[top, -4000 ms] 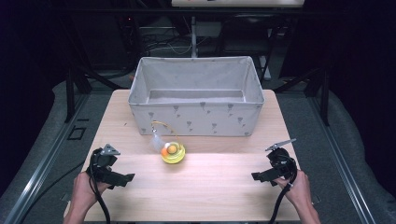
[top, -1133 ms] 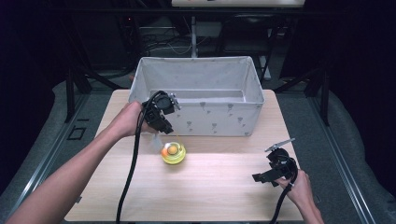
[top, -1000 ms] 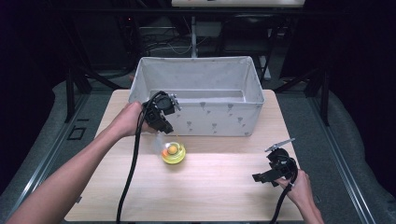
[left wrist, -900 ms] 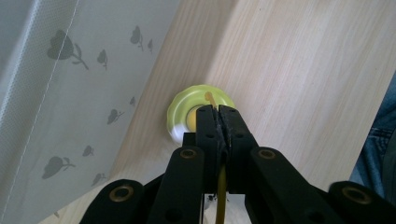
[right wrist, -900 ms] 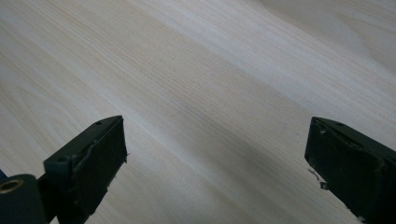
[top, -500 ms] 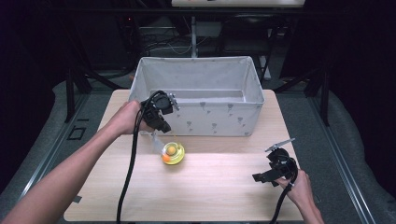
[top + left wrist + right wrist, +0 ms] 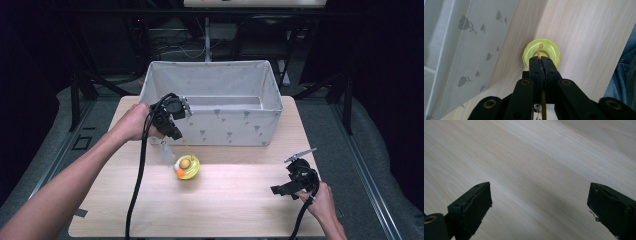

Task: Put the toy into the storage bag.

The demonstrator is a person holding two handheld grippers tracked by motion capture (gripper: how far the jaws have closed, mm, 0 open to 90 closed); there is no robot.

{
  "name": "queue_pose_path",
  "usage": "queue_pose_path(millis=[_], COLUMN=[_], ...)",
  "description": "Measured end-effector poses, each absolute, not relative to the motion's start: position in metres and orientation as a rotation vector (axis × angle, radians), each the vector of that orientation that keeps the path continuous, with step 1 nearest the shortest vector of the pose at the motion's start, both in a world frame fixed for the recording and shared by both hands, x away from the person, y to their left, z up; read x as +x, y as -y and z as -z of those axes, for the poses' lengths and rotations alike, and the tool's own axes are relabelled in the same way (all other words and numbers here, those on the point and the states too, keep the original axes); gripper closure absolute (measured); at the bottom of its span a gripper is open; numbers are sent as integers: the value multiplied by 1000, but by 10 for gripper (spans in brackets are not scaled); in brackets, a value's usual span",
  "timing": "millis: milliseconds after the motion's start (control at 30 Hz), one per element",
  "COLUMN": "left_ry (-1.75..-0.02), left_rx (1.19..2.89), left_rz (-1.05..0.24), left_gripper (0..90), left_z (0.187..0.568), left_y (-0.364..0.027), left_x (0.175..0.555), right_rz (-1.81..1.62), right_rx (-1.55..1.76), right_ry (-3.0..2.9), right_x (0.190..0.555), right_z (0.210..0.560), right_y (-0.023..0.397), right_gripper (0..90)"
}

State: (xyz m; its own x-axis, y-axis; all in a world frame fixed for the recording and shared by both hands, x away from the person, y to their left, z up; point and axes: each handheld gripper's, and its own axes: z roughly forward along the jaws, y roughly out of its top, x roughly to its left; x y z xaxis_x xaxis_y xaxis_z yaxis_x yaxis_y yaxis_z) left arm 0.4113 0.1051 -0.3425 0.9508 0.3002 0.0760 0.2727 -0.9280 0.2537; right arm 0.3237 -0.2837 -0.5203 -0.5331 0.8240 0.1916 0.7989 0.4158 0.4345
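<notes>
The yellow-green toy point(image 7: 187, 167) rests on the wooden table point(image 7: 240, 200) directly below the left gripper point(image 7: 172, 131), whose jaws are pinched together on the toy's thin yellow cord point(image 7: 539, 50). Just behind stands the grey fabric bin point(image 7: 235, 125). The right gripper point(image 7: 280, 190), well apart, holds its jaws wide over bare wood.

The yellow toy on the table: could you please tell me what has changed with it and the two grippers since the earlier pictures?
The left gripper came from the table's near left edge up to the fabric bin, then closed its jaws on the thin yellow cord of the yellow toy. The toy has shifted slightly and hangs or rests below it; I cannot tell which. The right gripper stayed open at the near right, and the bin has not moved.
</notes>
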Motion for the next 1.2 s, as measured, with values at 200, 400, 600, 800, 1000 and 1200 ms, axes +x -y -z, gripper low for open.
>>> queue_pose_path(millis=[200,400,600,800,1000,1200], left_ry=[-429,-437,-451,-461,-468,-477], left_rx=[2873,2889,2891,2888,2885,2875], left_rz=[-178,-188,-194,-205,-226,-233], left_gripper=[881,881,881,881,881,882], left_z=[337,332,324,315,308,299], left_y=[-104,-107,-112,-117,-119,-123], left_x=[409,409,408,407,406,406], right_rz=[-753,-752,-751,-748,-746,-751], right_rx=[1490,1486,1487,1485,1492,1492], right_ry=[-2599,-2600,-2599,-2599,-2596,-2594], right_x=[324,324,324,324,324,324], right_z=[520,520,520,520,520,520], right_y=[284,284,284,284,284,284], right_gripper=[51,51,52,52,54,54])
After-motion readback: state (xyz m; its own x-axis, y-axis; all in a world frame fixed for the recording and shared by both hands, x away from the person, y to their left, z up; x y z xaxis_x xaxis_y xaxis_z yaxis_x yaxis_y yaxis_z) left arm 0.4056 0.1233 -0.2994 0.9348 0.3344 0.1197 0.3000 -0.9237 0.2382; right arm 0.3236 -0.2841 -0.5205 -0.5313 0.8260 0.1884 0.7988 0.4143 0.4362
